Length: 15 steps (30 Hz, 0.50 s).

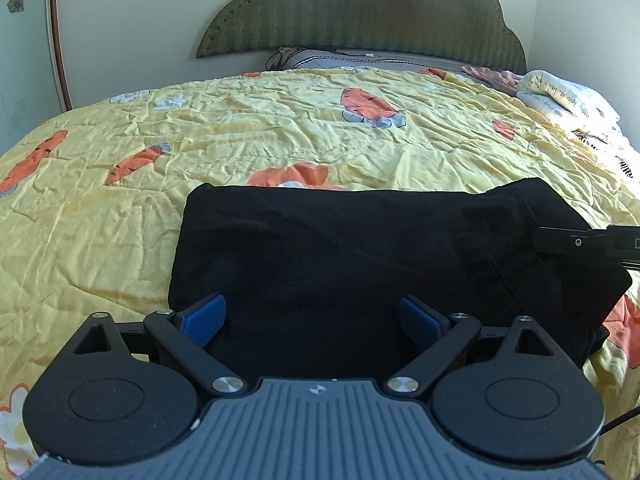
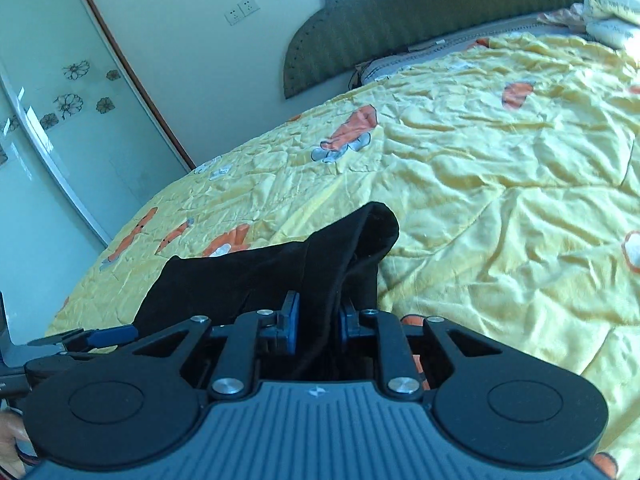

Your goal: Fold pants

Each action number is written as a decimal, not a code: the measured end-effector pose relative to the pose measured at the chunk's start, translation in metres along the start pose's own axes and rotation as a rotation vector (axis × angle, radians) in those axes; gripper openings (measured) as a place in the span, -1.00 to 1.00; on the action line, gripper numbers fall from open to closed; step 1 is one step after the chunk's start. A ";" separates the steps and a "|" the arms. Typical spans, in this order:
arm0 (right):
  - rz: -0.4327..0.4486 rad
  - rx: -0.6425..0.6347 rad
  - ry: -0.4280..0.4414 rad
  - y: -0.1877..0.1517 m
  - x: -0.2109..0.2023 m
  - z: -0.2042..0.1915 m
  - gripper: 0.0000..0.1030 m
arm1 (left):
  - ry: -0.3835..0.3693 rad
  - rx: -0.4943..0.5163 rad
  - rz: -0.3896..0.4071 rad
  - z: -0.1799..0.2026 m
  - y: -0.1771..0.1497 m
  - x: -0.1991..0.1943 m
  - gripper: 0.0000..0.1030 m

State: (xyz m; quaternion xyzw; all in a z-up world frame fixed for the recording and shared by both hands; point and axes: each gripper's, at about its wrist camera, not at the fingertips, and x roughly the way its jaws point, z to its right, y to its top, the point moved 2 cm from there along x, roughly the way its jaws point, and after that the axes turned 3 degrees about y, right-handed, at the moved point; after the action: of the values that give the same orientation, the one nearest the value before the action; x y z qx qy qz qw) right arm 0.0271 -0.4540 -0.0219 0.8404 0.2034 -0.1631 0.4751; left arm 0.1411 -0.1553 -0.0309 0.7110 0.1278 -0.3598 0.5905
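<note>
Black pants (image 1: 340, 256) lie folded into a flat rectangle on the yellow bedspread (image 1: 260, 136). My left gripper (image 1: 314, 318) is open, its blue pads (image 1: 204, 316) spread wide just above the near edge of the pants. My right gripper (image 2: 318, 330) is shut on the pants (image 2: 332, 256), pinching a raised fold of the black cloth between its blue pads (image 2: 291, 328). In the left wrist view the right gripper's fingers (image 1: 568, 242) show at the pants' right side. The left gripper's blue finger (image 2: 114, 334) shows at the left in the right wrist view.
A green headboard (image 1: 360, 12) and pillows (image 1: 360, 60) stand at the far end of the bed. A rolled white quilt (image 1: 560, 96) lies at the far right. A glass wardrobe door (image 2: 60, 140) stands left of the bed.
</note>
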 end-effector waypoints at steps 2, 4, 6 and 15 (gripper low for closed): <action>0.000 0.049 0.013 -0.003 0.002 0.010 -0.51 | 0.009 0.012 0.009 -0.002 0.002 -0.003 0.85; 0.003 0.086 0.023 -0.004 -0.002 0.018 -0.33 | 0.031 0.009 0.019 -0.008 0.004 -0.005 0.85; 0.038 0.090 -0.040 -0.004 -0.011 0.020 0.20 | 0.055 -0.010 0.014 -0.019 0.005 -0.004 0.85; 0.050 -0.233 -0.022 -0.022 -0.030 -0.064 0.20 | 0.069 -0.137 -0.044 -0.064 -0.004 0.005 0.88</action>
State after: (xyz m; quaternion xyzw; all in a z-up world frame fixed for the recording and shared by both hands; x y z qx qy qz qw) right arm -0.0041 -0.3944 0.0076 0.7825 0.1945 -0.1358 0.5757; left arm 0.1657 -0.0957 -0.0343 0.6780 0.1879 -0.3387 0.6247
